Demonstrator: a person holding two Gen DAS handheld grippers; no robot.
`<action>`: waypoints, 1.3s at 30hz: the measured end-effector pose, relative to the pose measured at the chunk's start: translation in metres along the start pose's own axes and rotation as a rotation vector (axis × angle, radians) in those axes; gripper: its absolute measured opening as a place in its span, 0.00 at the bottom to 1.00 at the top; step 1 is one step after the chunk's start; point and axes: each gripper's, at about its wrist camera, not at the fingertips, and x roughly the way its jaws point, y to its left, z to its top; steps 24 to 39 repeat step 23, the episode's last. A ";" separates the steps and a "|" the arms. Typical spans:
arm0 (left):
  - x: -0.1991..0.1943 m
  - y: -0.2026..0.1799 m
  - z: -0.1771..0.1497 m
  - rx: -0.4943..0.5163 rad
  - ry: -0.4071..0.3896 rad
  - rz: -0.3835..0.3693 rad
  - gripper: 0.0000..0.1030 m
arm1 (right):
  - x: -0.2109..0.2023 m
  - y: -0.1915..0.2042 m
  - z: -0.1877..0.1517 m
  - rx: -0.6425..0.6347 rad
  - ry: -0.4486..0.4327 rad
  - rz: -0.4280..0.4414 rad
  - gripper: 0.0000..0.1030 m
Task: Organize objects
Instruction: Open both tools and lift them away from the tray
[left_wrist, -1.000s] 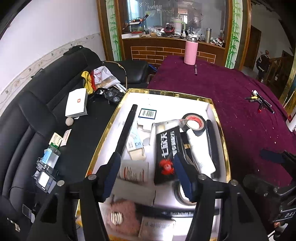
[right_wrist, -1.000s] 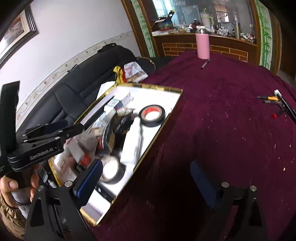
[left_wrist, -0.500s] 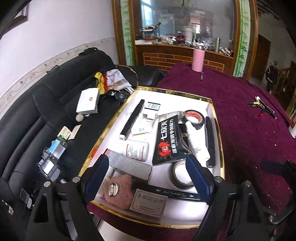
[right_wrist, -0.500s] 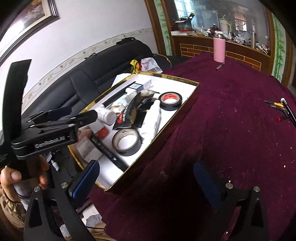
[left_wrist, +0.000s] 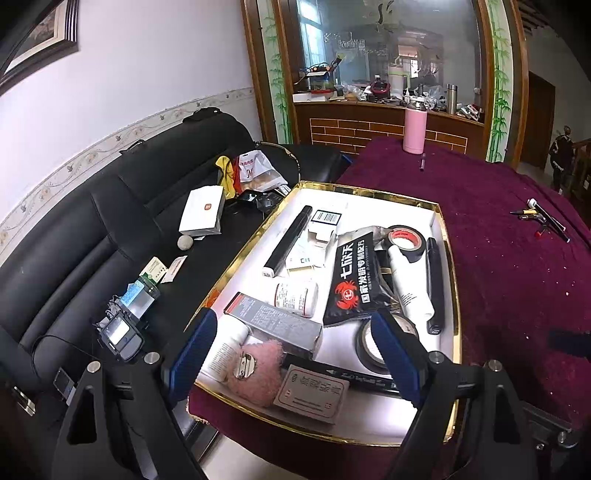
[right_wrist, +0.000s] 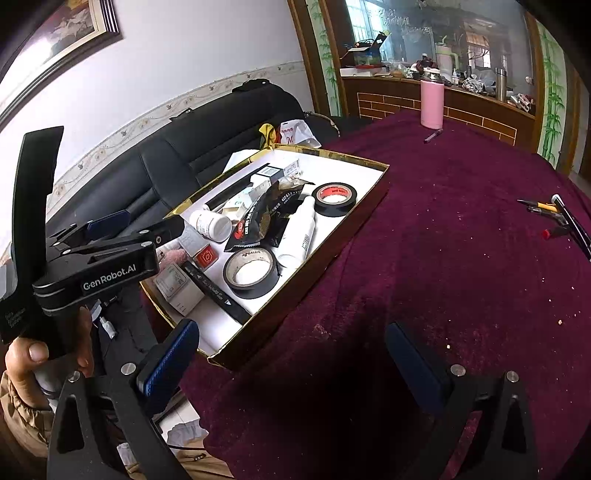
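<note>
Right now the box (left_wrist: 441, 236) of clutter sits on the purple cloth (left_wrist: 517, 258), just ahead of the left tongs (left_wrist: 295, 354), spread wide and empty. Beside it, the right tongs (right_wrist: 291, 363) gape over bare cloth, holding nothing.

Both grippers — left gripper (left_wrist: 291, 347) and right gripper (right_wrist: 291, 354) — are black frames with silver screws and blue-padded fingers (right_wrist: 168, 363), white "GenRobot.AI" lettering; clothing looks tan, perhaps trousers.
</note>
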 end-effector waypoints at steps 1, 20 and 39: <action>-0.001 -0.001 0.000 -0.002 -0.002 -0.002 0.82 | 0.000 0.000 0.000 -0.001 -0.001 0.000 1.00; -0.009 0.000 -0.004 -0.036 -0.008 -0.036 0.82 | -0.003 0.001 0.000 0.000 -0.008 0.004 1.00; -0.010 0.001 -0.004 -0.043 -0.015 -0.040 0.82 | -0.002 0.001 0.000 0.000 -0.004 0.002 1.00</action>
